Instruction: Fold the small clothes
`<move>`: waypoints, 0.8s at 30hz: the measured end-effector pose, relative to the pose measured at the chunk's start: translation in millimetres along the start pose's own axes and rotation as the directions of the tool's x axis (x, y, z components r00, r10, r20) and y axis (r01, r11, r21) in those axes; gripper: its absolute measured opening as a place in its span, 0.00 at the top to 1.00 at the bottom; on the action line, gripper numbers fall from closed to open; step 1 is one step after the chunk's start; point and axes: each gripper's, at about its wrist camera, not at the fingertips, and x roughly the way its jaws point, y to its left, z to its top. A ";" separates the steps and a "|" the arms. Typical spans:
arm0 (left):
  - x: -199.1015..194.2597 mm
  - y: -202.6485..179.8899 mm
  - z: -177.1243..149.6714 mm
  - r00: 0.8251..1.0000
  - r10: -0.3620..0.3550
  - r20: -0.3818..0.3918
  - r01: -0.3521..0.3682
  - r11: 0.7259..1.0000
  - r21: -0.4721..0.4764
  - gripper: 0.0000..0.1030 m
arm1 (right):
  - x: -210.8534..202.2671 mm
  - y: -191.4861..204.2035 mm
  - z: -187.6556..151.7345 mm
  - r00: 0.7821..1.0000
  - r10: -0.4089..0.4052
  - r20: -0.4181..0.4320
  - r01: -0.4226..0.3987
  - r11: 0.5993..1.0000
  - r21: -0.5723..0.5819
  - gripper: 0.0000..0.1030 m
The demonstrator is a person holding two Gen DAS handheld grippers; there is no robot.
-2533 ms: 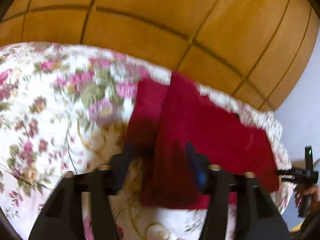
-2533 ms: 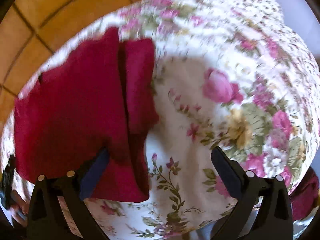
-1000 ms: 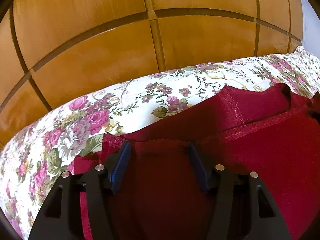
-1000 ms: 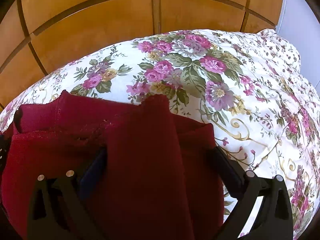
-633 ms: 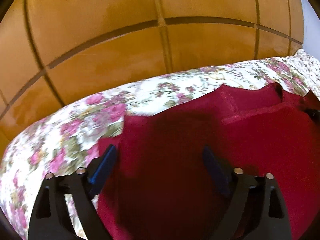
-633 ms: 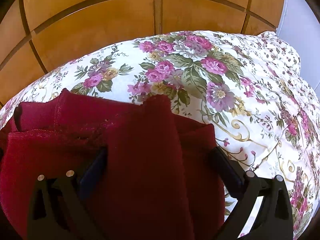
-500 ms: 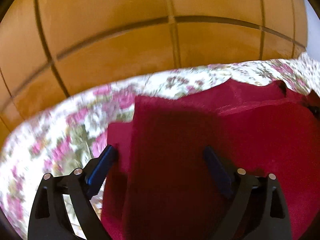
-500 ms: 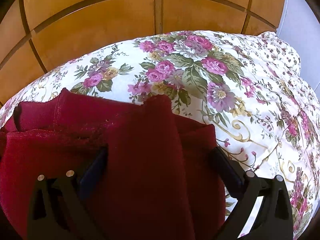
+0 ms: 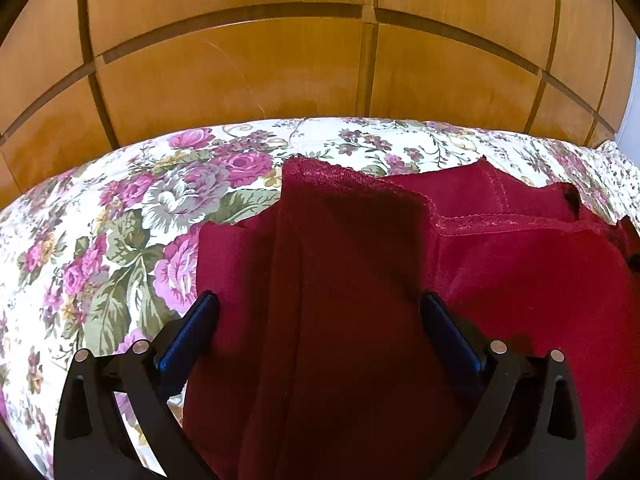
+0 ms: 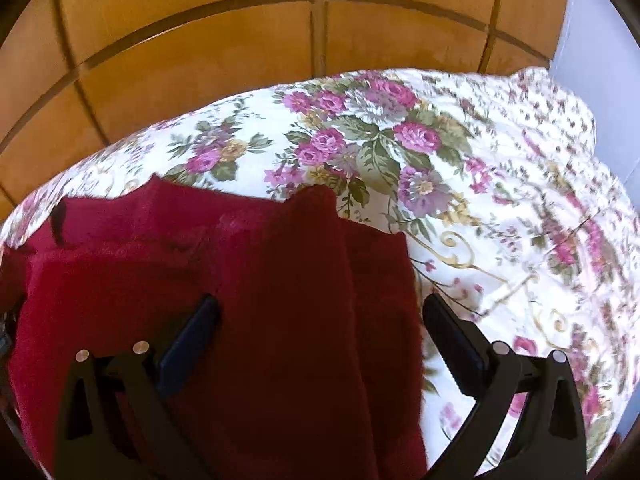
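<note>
I am looking at a deep crimson garment [image 9: 500, 272], plain and unpatterned, with a paler red along its stitched hems. It is lying on a cream bedspread [image 9: 120, 216] printed with pink and magenta roses, grey-lilac blooms, green leaves and thin gold scrolls. Behind it I am seeing honey-orange wooden panels [image 9: 240, 76] crossed by darker brown grooves. My left gripper [image 9: 318, 312] and right gripper [image 10: 318, 312] are showing black frames with dark blue pads.
</note>
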 end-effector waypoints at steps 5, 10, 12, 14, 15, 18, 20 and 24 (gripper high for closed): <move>-20.5 9.7 -5.5 1.000 -0.018 0.021 0.019 0.997 -0.068 0.03 | -37.1 14.2 -24.2 0.999 0.035 0.023 -0.033 0.994 -0.107 0.02; -51.2 36.5 -26.7 0.992 -0.100 0.081 0.118 0.960 -0.253 0.03 | -62.1 31.5 -46.2 0.996 0.092 0.008 -0.090 0.984 -0.153 0.02; -56.1 42.9 -35.9 0.990 -0.121 0.077 0.138 0.950 -0.281 0.03 | -70.9 41.2 -55.2 0.994 0.110 0.006 -0.107 0.978 -0.176 0.02; -62.0 49.6 -46.0 0.988 -0.134 0.075 0.150 0.942 -0.301 0.03 | -77.4 49.7 -62.3 0.992 0.123 0.006 -0.119 0.973 -0.196 0.02; -64.3 52.1 -50.7 0.987 -0.146 0.074 0.162 0.937 -0.311 0.03 | -81.5 55.6 -67.2 0.991 0.135 0.006 -0.131 0.970 -0.205 0.02; -71.8 61.0 -64.0 0.981 -0.178 0.073 0.192 0.917 -0.349 0.03 | -88.8 68.8 -76.4 0.988 0.155 0.008 -0.149 0.963 -0.225 0.02; -73.4 65.7 -69.5 0.977 -0.199 0.072 0.211 0.903 -0.375 0.03 | -90.9 78.3 -82.4 0.987 0.160 0.010 -0.153 0.958 -0.242 0.02; -73.4 70.5 -75.2 0.968 -0.244 0.066 0.250 0.880 -0.404 0.03 | -84.5 91.7 -90.7 0.990 0.143 0.003 -0.137 0.954 -0.266 0.02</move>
